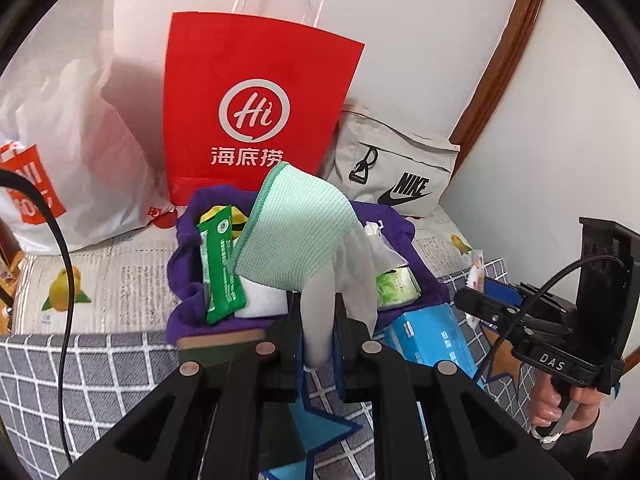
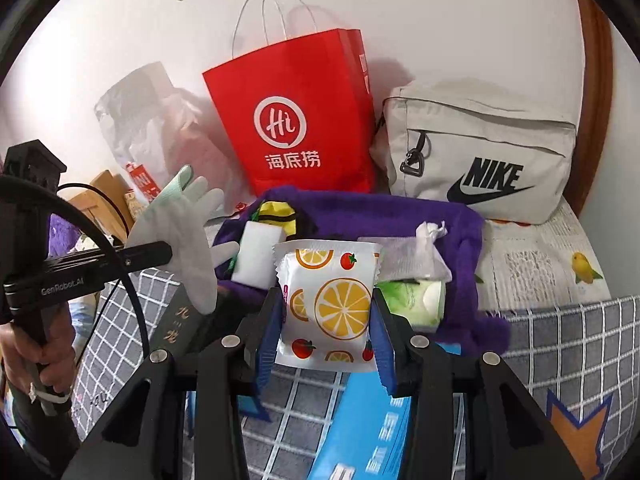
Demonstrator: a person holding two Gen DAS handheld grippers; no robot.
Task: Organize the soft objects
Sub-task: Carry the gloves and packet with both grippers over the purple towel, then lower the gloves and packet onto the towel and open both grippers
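My left gripper (image 1: pixel 318 320) is shut on a finger of a grey glove with a mint green cuff (image 1: pixel 294 224), holding it up in front of the purple fabric bin (image 1: pixel 188 300). The glove also shows in the right wrist view (image 2: pixel 180 236). My right gripper (image 2: pixel 326 316) is shut on a white packet printed with oranges and tomatoes (image 2: pixel 328 304), just in front of the purple bin (image 2: pixel 468 240). The bin holds a green packet (image 1: pixel 220 268), a white sponge (image 2: pixel 256 256), a green tissue pack (image 2: pixel 416 300) and a small white pouch (image 2: pixel 416 256).
A red paper bag (image 1: pixel 260 112) and a beige Nike bag (image 2: pixel 480 152) stand against the wall behind the bin. A white plastic bag (image 1: pixel 72 140) lies at left. A blue box (image 1: pixel 432 336) and a dark book (image 2: pixel 176 320) lie on the grey checked cloth (image 2: pixel 560 340).
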